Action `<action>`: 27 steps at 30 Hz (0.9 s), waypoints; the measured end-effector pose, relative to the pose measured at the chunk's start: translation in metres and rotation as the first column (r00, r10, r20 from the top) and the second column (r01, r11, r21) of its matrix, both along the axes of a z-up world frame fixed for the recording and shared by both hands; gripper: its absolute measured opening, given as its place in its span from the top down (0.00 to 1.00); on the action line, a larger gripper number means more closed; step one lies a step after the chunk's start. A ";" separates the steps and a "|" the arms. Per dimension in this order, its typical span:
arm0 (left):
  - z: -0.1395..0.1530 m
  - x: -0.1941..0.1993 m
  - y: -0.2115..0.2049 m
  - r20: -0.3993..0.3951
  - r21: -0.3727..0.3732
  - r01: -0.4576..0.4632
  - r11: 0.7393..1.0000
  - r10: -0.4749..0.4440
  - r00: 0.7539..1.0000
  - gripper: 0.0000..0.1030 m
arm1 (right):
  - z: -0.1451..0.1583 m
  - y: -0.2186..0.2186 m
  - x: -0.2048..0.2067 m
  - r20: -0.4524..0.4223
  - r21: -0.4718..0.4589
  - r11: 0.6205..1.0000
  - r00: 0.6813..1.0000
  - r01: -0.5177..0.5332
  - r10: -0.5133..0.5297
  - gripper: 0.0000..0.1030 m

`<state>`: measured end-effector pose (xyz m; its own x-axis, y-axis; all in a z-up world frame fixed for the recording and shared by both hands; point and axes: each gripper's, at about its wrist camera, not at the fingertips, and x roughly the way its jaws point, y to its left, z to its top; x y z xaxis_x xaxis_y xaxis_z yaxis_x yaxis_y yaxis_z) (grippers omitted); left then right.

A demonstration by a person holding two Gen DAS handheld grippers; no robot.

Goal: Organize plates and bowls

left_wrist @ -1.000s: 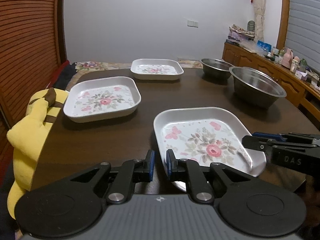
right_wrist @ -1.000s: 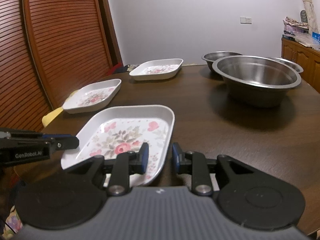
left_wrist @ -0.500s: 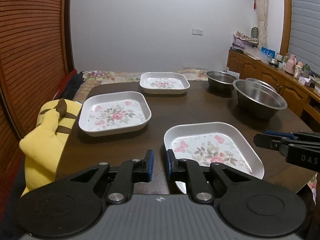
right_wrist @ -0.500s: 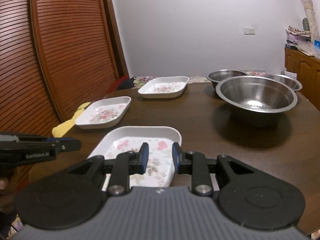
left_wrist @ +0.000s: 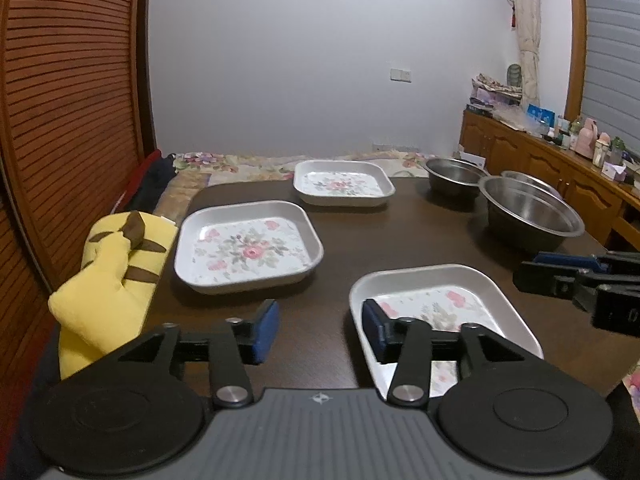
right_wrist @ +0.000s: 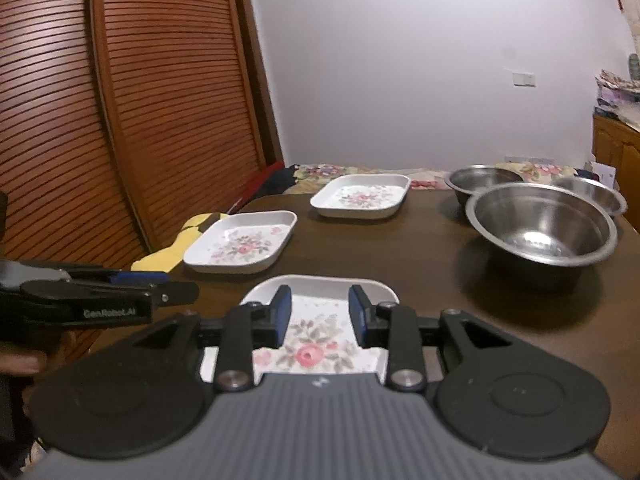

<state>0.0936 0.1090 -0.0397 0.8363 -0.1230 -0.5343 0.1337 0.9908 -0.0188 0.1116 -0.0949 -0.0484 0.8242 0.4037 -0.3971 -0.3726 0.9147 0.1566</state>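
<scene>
The left gripper (left_wrist: 320,326) and right gripper (right_wrist: 320,314) are held with jaws apart above the nearest white square flowered plate (left_wrist: 472,284).

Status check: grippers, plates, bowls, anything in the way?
Left gripper open, empty. Right gripper open, empty, over the near plate. Three plates, three bowls all separate, none stacked. Nothing in the way.

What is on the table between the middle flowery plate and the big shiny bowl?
Nothing: between the middle flowery plate and the big shiny bowl there is only bare dark table, shown clearly in the right wrist view.
</scene>
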 end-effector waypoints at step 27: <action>-0.015 0.125 0.098 -0.070 -0.003 -0.076 0.997 0.076 0.995 0.46 | 0.010 0.089 0.140 -0.182 -0.070 0.978 0.967 -0.195 0.179 0.52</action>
